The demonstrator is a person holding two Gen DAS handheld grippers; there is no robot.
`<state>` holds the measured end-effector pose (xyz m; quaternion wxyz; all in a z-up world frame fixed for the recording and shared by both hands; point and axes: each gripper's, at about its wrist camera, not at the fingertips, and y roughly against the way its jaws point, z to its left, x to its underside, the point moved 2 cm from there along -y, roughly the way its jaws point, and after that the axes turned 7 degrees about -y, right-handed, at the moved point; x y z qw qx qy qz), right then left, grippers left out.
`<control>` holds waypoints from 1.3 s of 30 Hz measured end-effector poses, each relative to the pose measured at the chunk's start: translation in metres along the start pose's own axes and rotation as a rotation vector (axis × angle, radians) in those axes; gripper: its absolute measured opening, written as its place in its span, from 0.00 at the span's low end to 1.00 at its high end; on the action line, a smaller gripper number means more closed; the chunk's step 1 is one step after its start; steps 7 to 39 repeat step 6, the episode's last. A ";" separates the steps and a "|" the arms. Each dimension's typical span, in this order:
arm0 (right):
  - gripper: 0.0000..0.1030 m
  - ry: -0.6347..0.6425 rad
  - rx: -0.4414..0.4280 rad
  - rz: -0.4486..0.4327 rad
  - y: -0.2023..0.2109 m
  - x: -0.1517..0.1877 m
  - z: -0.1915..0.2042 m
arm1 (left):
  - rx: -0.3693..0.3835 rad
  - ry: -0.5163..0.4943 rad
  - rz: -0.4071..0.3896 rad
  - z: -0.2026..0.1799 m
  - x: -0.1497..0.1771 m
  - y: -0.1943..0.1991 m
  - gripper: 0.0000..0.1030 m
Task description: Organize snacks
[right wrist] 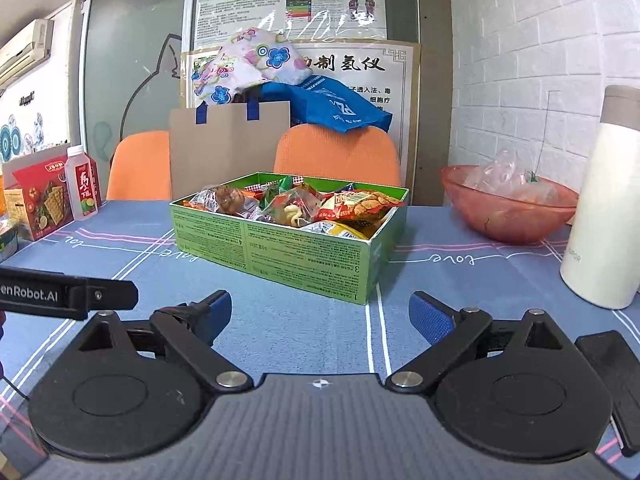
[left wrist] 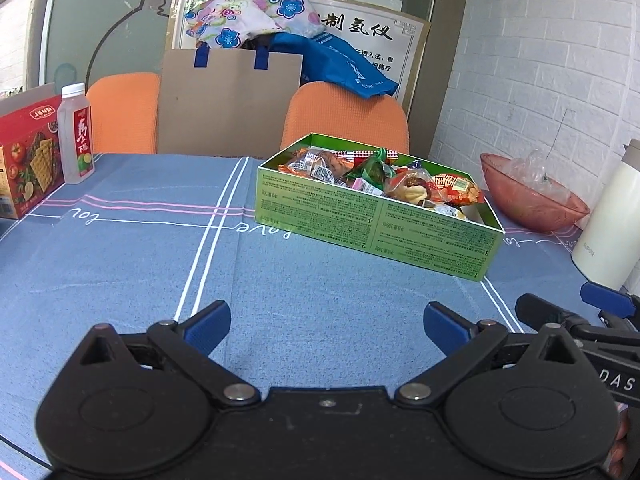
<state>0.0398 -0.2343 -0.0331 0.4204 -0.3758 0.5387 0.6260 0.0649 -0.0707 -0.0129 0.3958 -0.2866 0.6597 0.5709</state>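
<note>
A green box (left wrist: 372,224) stands on the blue tablecloth, filled with several wrapped snacks (left wrist: 376,178). It also shows in the right wrist view (right wrist: 280,254), with its snacks (right wrist: 296,206) heaped inside. My left gripper (left wrist: 326,326) is open and empty, low over the cloth in front of the box. My right gripper (right wrist: 320,316) is open and empty, just short of the box's near corner. Part of the right gripper shows at the right edge of the left wrist view (left wrist: 580,320).
A red cracker box (left wrist: 28,160) and a drink bottle (left wrist: 76,136) stand at the far left. A pink bowl (right wrist: 508,208) holding clear plastic and a white flask (right wrist: 604,216) stand at the right. Two orange chairs (right wrist: 336,156) and a cardboard bag (right wrist: 230,152) are behind the table.
</note>
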 end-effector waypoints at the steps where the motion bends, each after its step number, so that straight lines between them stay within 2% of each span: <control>1: 1.00 -0.001 -0.001 0.002 0.000 0.000 0.000 | -0.003 -0.003 -0.001 0.000 0.000 0.000 1.00; 6: 1.00 0.003 0.001 0.005 -0.002 0.001 0.002 | -0.025 -0.019 -0.004 -0.001 0.001 0.002 1.00; 39: 1.00 0.003 0.001 0.005 -0.002 0.001 0.002 | -0.025 -0.019 -0.004 -0.001 0.001 0.002 1.00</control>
